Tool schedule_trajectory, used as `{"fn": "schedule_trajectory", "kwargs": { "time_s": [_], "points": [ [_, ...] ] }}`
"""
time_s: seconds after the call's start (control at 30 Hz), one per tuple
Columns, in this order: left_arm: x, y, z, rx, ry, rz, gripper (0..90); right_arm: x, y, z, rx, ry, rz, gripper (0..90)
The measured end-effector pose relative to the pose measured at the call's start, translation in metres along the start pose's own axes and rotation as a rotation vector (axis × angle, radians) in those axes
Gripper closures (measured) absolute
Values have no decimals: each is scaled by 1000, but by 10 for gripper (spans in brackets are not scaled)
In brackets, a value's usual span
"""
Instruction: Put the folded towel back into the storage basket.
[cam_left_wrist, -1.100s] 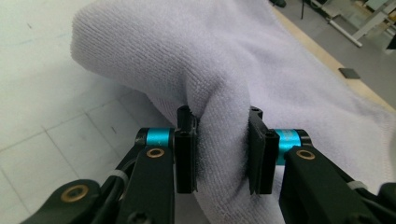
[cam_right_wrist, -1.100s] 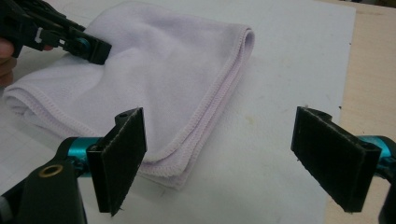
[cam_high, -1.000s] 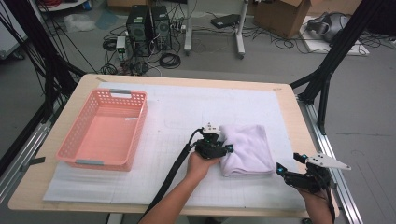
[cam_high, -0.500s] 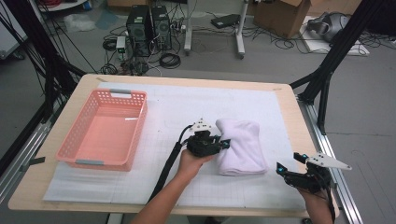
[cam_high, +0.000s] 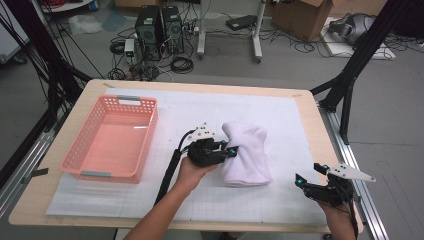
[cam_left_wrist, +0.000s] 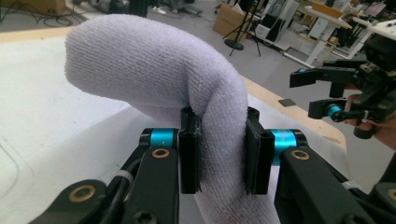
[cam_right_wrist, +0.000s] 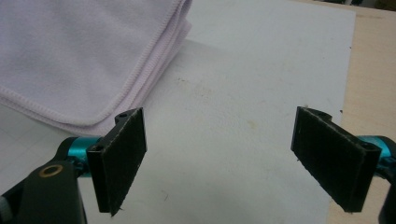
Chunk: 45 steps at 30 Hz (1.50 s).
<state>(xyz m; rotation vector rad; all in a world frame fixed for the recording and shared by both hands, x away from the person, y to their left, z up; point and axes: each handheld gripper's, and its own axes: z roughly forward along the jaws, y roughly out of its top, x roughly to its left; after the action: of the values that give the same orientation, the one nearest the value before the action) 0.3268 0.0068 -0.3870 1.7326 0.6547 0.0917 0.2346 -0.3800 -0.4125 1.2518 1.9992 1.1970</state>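
Towel (cam_left_wrist: 154, 70) pinched in left claw (cam_left_wrist: 219, 154); right claw (cam_right_wrist: 217, 158) wide, empty, towel just beside

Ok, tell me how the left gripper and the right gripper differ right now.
The left gripper is shut on the folded white towel; the right gripper stands wide open with nothing between its pads. The left one is near the middle of the table; the right one is near its right front corner. Both have black jaws with blue fittings.
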Motion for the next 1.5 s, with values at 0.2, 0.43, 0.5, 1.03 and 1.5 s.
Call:
{"fn": "schedule_trajectory", "kwargs": {
  "time_s": [0.2,0.43,0.5,1.03,1.5],
  "points": [
    [1,7,-16,-13,-2,25,717,1,1,1,-1,1,-1,171],
    [4,13,-33,-25,-7,28,725,3,2,2,-2,3,-6,171],
    [5,15,-38,-30,-2,29,725,3,2,1,-1,1,-6,171],
    [25,28,-88,-91,16,33,725,5,3,4,3,4,-3,171],
    [39,44,-129,-156,40,36,727,7,5,7,-2,10,-3,171]
  ]
}}
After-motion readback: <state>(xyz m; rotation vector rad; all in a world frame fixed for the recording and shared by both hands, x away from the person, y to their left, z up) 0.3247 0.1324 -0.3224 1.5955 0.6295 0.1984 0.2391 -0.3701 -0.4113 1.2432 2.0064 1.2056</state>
